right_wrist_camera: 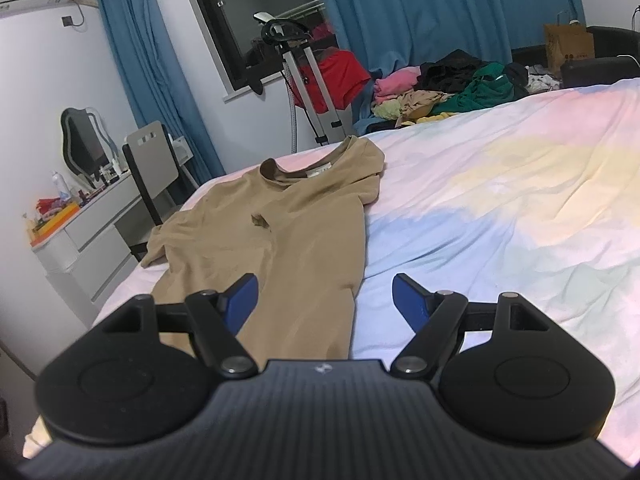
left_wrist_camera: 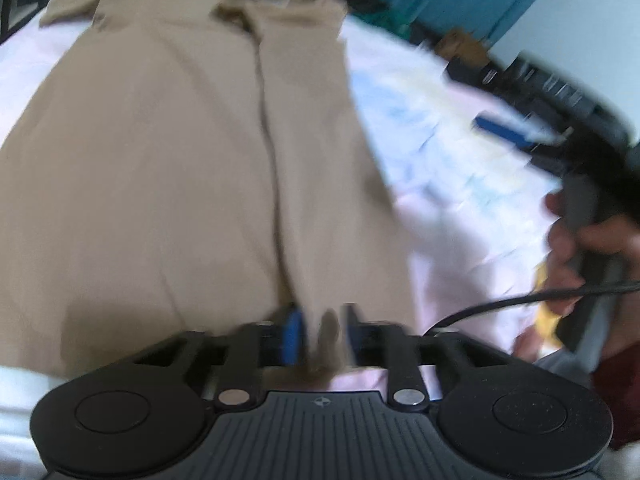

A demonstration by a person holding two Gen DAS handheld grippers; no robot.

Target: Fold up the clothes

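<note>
- left gripper (left_wrist_camera: 322,330): jaws are part open with a bit of the tan t-shirt's (left_wrist_camera: 180,152) hem poking up between the blue pads (left_wrist_camera: 294,326). It's blurry, so I can't tell whether they actually pinch it.
- right gripper (right_wrist_camera: 324,300): jaws spread wide, nothing in them, hovering over the shirt's side edge, probably lining up for a grab.
- The tee lies mostly flat on the pastel bedsheet (right_wrist_camera: 500,200), running from 6 o'clock up to the collar (right_wrist_camera: 276,170) around 11 in the right wrist view, so I'd say folding is barely started.
- Clothes pile (right_wrist_camera: 440,88) sits well apart at 1 o'clock, presumably waiting its turn.
- A hand (left_wrist_camera: 580,248) holds the right gripper at 3 o'clock in the left view.
</note>
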